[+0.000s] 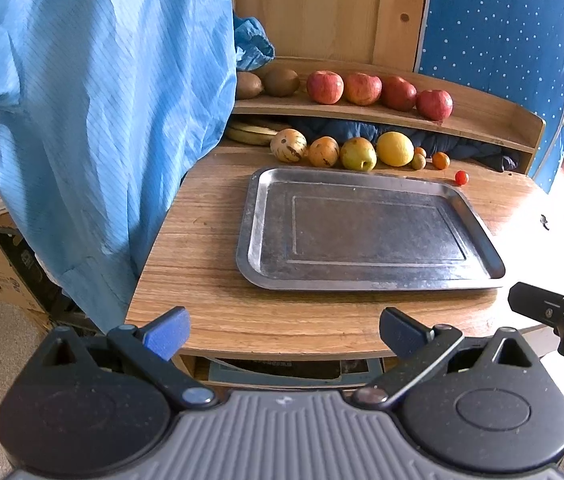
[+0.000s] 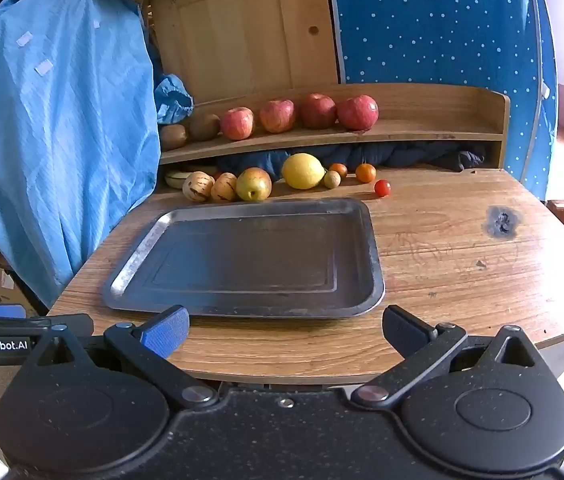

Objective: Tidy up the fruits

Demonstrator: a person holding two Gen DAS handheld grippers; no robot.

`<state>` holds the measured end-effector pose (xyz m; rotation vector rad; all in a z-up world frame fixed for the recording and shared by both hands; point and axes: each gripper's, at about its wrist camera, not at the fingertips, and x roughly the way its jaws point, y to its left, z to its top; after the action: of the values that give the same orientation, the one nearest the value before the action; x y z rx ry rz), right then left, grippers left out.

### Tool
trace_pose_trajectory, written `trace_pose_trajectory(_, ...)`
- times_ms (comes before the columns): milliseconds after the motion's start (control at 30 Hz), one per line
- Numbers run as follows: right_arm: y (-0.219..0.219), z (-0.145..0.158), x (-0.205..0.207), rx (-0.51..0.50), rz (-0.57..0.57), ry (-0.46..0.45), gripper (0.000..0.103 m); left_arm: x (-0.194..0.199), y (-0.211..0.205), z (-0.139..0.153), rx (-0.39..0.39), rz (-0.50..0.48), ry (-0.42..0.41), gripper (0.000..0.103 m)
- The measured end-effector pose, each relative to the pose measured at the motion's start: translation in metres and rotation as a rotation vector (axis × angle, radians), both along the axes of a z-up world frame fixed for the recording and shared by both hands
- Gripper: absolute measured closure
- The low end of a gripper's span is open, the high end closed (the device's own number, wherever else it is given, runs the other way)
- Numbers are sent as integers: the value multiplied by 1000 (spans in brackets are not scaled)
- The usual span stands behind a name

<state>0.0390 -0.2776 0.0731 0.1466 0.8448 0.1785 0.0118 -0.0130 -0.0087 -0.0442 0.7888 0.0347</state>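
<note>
Starting from the near edge of the table (image 2: pixel 442 248), both grippers hang short of the empty metal tray (image 1: pixel 366 232), so the step in hand looks like the first reach for a fruit. I would judge it best to go for a loose, well-exposed piece first: the cherry tomato (image 2: pixel 382 187) sits apart from the rest, just beyond the tray's far right corner, but it is small and round (likely to roll), so close gently and squarely over it. The lemon (image 2: pixel 303 171) and pear (image 2: pixel 253 184) lie in the row behind the tray, touching neighbours, so come in from above rather than sweeping sideways. Four apples (image 2: pixel 278 116) and two kiwis (image 2: pixel 204 127) rest on the upper shelf (image 2: pixel 422 130).

Left gripper (image 1: pixel 284 332): jaws spread wide, holding and touching nothing. Right gripper (image 2: pixel 285 331): likewise wide apart, empty, hovering over the table's front edge.
</note>
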Motion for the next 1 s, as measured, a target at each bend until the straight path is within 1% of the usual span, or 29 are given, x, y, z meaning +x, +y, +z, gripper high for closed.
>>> trace_pose_trajectory(1000,-2,-4,4,-3,10,18,0,2,-4,-6,3,10,18,0)
